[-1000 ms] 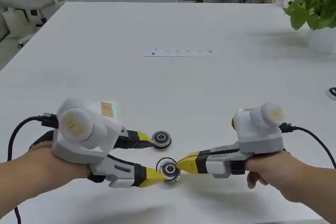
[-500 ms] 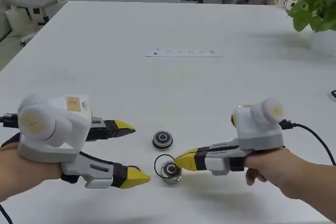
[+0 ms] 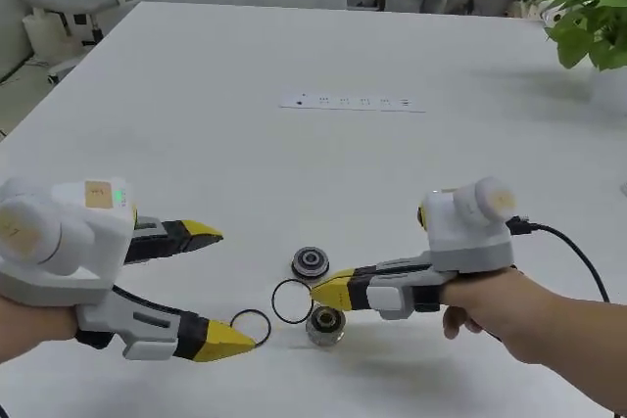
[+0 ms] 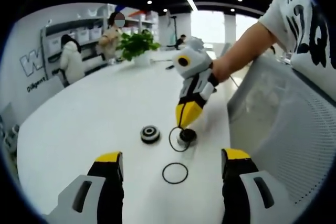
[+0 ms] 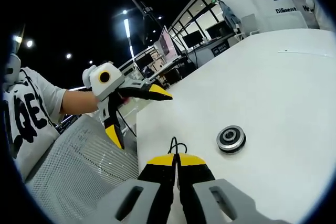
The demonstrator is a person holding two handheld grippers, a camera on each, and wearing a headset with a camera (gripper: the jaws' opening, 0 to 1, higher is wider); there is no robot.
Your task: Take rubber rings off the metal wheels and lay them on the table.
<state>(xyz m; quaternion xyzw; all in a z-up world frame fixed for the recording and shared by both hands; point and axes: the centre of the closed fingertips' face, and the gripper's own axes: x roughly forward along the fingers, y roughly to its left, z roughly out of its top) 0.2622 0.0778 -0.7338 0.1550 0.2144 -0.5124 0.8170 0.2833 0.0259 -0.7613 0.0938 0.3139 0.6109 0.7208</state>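
Rubber first: one thin black rubber ring (image 3: pixel 250 325) lies flat on the white table (image 3: pixel 323 163), just beside the lower jaw of the left gripper (image 3: pixel 217 286). Its yellow-tipped jaws stand wide apart w/ nothing between them. The right gripper (image 3: pixel 325 291) has its jaws pressed together. In the right gripper view a thin black loop pokes out of the tips, so it looks to be pinching the second black rubber ring (image 3: pixel 292 301) by its edge. That ring sits just beside the bare silver metal wheel (image 3: pixel 325 323); can't tell if it touches the table. The other small metal wheel (image 3: pixel 311 262), dark tyre on it, sits near, just beyond the right tips, untouched.

Risks from here:
- The pinch is on a thin edge only, so the ring could spring free and skip toward the near table edge.
- Let go too close to the bare wheel and it'd land draped over the wheel, not flat on the table.
- A sideways sweep of the right tips could nudge the bare wheel and set it rolling.

Vs. half a sec ago: a ring looped loosely round that wheel, and no ring showed by the left gripper's lower jaw. Now that wheel's bare, one ring off to its side and one down on the table. A sec ago both grippers' tips met on that wheel.
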